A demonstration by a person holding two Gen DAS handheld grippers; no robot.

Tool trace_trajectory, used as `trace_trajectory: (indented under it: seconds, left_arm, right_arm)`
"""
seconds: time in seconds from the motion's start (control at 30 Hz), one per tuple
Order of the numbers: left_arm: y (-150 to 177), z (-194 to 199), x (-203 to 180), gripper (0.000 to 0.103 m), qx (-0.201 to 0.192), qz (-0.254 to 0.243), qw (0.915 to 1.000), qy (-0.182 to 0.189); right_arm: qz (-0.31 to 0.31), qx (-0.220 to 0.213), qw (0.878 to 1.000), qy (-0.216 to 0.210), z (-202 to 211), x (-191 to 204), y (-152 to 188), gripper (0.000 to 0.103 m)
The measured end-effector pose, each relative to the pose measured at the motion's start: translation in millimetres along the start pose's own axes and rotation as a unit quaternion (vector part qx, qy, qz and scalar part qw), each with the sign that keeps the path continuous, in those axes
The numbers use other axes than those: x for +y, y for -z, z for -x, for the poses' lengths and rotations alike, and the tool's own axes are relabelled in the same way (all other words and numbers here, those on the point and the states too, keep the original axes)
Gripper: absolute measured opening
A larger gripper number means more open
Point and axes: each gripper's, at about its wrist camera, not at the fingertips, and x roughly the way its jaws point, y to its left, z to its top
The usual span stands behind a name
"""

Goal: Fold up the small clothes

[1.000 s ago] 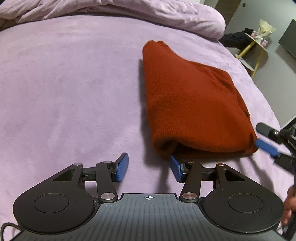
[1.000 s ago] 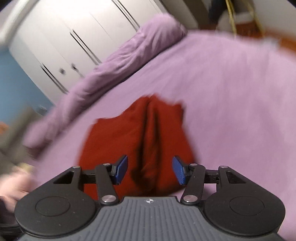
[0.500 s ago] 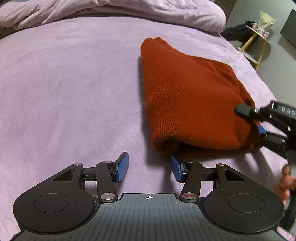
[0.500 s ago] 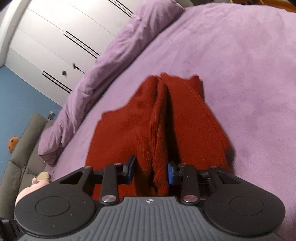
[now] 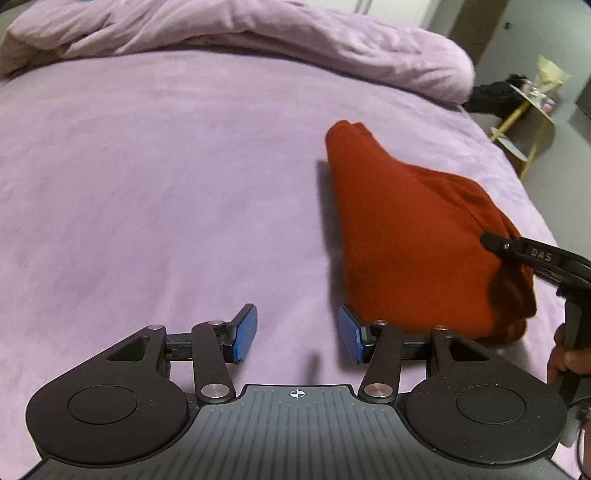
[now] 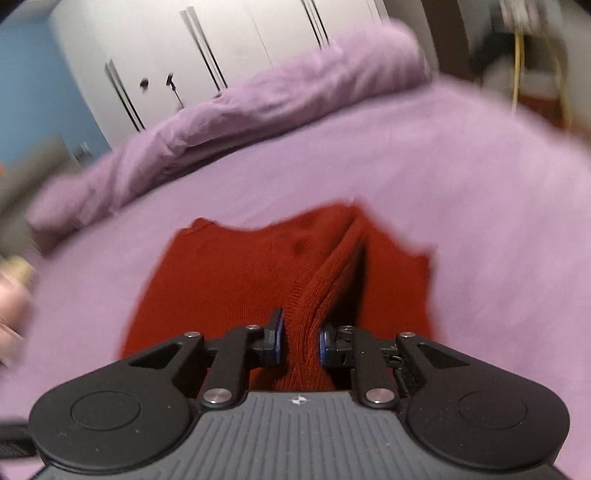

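Bunching red knit [image 6: 306, 306] betw R jaws, beside L jaws.

Folded rust-red knit garment [image 5: 413, 236]

It lies bunched on the purple bedspread [image 5: 166, 184], one ribbed fold raised at its near edge.

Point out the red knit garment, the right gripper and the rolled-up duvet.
red knit garment [image 5: 406, 236]: left wrist view, middle of its folded top face.
right gripper [image 6: 300, 338]: right wrist view, midway between its fingertips, shut on a pinched ridge.
rolled-up duvet [image 5: 258, 33]: left wrist view, middle of the roll.
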Motion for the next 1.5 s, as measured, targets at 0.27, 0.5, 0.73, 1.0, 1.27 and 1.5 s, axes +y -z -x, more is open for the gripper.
trace_trajectory:
  seconds: [0.27,0.5,0.73,1.0,1.27,1.5]
  left_arm:
    - [20.2,-23.1,-36.9,0.054,0.033,-0.044,0.9981,0.026]
    - [21.7,-36.8,-43.3,0.054,0.027,-0.035,0.9989,0.016]
    - [22.4,-40.9,-50.5,0.055,0.027,-0.043,0.9987,-0.005]
    - [17.3,-34.1,-44.9,0.056,0.018,-0.015,0.9996,-0.014]
    - [16.1,-35.6,-42.9,0.057,0.027,-0.019,0.9994,-0.014]
    - [22.7,-19.8,-7.6,0.055,0.028,-0.026,0.9986,-0.038]
  right_arm:
    - [-0.04,0.013,0.999,0.021,-2.3,-34.5,12.2,0.035]
    - [-0.22,0.008,0.972,-0.087,56.4,-78.9,60.7,0.048]
    - [-0.265,0.03,0.957,-0.11,26.3,-75.6,64.8,0.028]
    - [-0.385,0.009,0.898,-0.213,27.2,-101.7,74.6,0.012]
    - [-0.257,0.049,0.959,-0.105,18.5,-80.9,63.7,0.011]
    - [-0.253,0.059,0.955,-0.139,13.5,-103.0,70.0,0.01]
